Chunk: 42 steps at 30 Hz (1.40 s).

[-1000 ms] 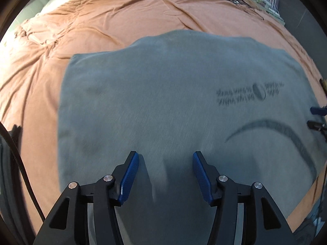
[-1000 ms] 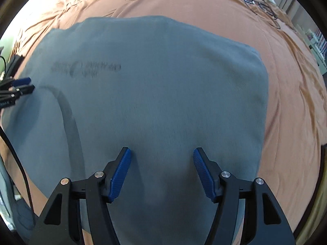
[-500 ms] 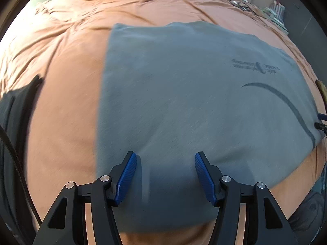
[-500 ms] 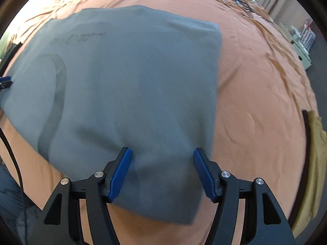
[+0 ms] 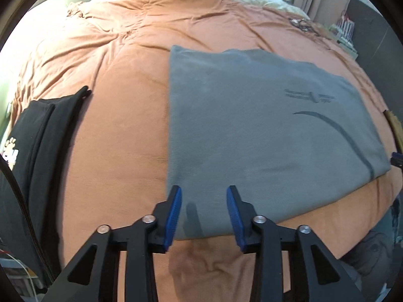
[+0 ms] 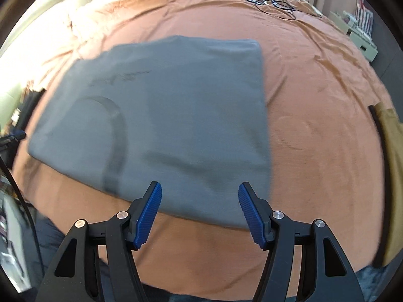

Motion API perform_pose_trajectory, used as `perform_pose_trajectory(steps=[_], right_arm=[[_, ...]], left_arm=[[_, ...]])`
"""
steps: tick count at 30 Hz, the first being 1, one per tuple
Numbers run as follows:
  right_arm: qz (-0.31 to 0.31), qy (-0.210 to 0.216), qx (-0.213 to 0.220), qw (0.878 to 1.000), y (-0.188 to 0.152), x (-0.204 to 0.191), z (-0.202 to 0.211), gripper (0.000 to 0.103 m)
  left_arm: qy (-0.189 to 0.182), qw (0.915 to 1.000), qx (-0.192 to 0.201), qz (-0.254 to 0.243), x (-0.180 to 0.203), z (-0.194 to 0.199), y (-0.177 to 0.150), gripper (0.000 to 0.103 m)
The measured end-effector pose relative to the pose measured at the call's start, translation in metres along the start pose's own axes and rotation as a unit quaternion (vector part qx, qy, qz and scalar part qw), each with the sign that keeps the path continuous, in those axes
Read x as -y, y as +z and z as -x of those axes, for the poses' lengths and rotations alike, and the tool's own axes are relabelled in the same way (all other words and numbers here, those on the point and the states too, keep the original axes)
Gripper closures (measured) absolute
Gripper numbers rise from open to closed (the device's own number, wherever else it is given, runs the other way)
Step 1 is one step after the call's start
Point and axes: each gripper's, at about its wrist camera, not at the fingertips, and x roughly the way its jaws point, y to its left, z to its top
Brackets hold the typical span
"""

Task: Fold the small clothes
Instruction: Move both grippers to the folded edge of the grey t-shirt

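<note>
A folded grey garment [image 5: 252,138] with a dark printed arc lies flat on the orange bedspread [image 5: 113,88]. My left gripper [image 5: 204,211] hovers over its near left corner. Its jaws are closing, with only air between them and the cloth lying below. In the right wrist view the same grey garment [image 6: 176,105] fills the middle. My right gripper [image 6: 200,209] hangs above its near right corner, open and closing a little, holding nothing. Neither gripper touches the cloth.
A folded black garment [image 5: 37,138] with a white paw print lies at the bed's left side. A mustard-coloured garment [image 6: 393,151] with dark trim lies at the right. Thin cables [image 6: 272,2] sit at the far end of the bed.
Both grippers drew back from over the middle of the grey garment to its near edge and rose. More of the bedspread shows. The left jaws narrowed.
</note>
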Motion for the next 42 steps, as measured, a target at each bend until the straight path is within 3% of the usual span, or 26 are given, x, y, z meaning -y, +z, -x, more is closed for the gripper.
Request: perform_pose_trajectory(steps=[3, 10, 17, 24, 32, 38, 42], right_arm=[[-0.008, 0.02, -0.002, 1.0, -0.004, -0.005, -0.008, 0.051], [-0.012, 0.033, -0.013, 0.999, 0.002, -0.011, -0.038, 0.051], [-0.003, 0.002, -0.027, 1.0, -0.011, -0.013, -0.063, 0.051], [0.004, -0.014, -0.018, 1.0, -0.03, -0.013, -0.055, 0.051], [-0.079, 0.056, 0.029, 0.995, -0.054, 0.039, -0.015, 0.051], [-0.175, 0.13, 0.051, 0.975, -0.085, 0.085, -0.01, 0.059], [-0.225, 0.166, 0.061, 0.958, -0.103, 0.108, -0.014, 0.065]], left_arm=[[-0.017, 0.9999, 0.0, 0.002, 0.012, -0.005, -0.003, 0.068], [-0.023, 0.9994, -0.024, 0.013, 0.028, -0.033, -0.013, 0.067], [-0.01, 0.9994, -0.026, 0.02, 0.023, -0.046, -0.031, 0.067], [0.002, 0.9995, -0.025, 0.02, 0.021, -0.03, -0.043, 0.067], [-0.025, 0.996, 0.019, 0.084, -0.026, 0.008, -0.051, 0.067], [-0.055, 0.9876, 0.025, 0.145, -0.048, 0.009, -0.058, 0.067], [-0.085, 0.9772, 0.022, 0.193, -0.058, -0.001, -0.063, 0.067]])
